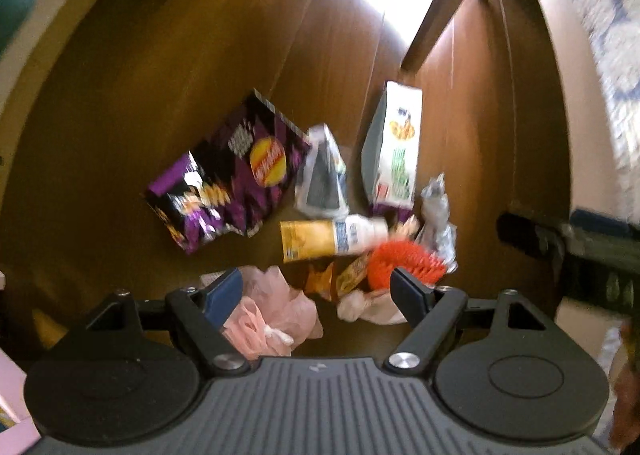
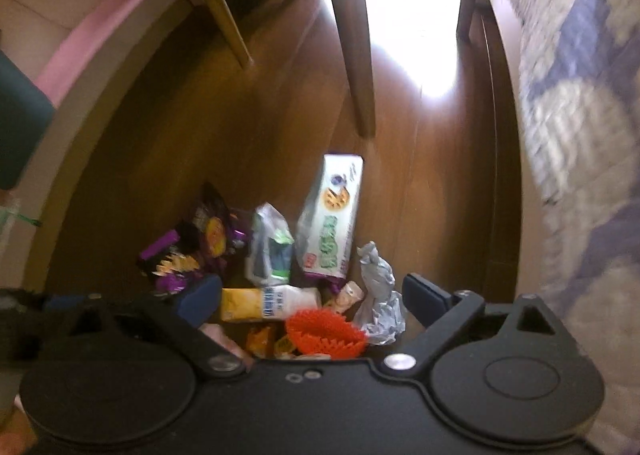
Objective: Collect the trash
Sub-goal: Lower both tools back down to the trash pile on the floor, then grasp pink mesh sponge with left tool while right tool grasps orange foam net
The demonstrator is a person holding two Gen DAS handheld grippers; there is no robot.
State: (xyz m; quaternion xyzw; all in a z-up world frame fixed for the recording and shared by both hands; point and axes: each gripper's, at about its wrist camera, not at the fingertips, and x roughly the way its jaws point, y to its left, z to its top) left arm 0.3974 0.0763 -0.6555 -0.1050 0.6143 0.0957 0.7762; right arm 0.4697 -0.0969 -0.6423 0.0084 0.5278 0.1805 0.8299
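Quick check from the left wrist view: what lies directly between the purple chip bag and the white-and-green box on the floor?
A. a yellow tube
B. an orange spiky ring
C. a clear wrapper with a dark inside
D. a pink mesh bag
C: the clear wrapper lies between the purple chip bag and the white-and-green box.

Glossy wrappers and crumpled foil on a polished wood floor

The floor (image 1: 168,103) is smooth brown wood with a sheen where light strikes it. The purple snack bag (image 1: 224,175) is shiny, creased plastic film; the white biscuit pack (image 1: 396,143) looks like smooth printed wrapper. A grey wad (image 2: 378,295) looks like crumpled metallic foil, the orange cup (image 2: 326,333) like ridged matt plastic, and the pink bundle (image 1: 272,307) like thin translucent plastic or mesh. The left gripper (image 1: 320,291) is matt black plastic with metal pivot screws; bedding (image 2: 580,135) at the right edge is patterned cloth.
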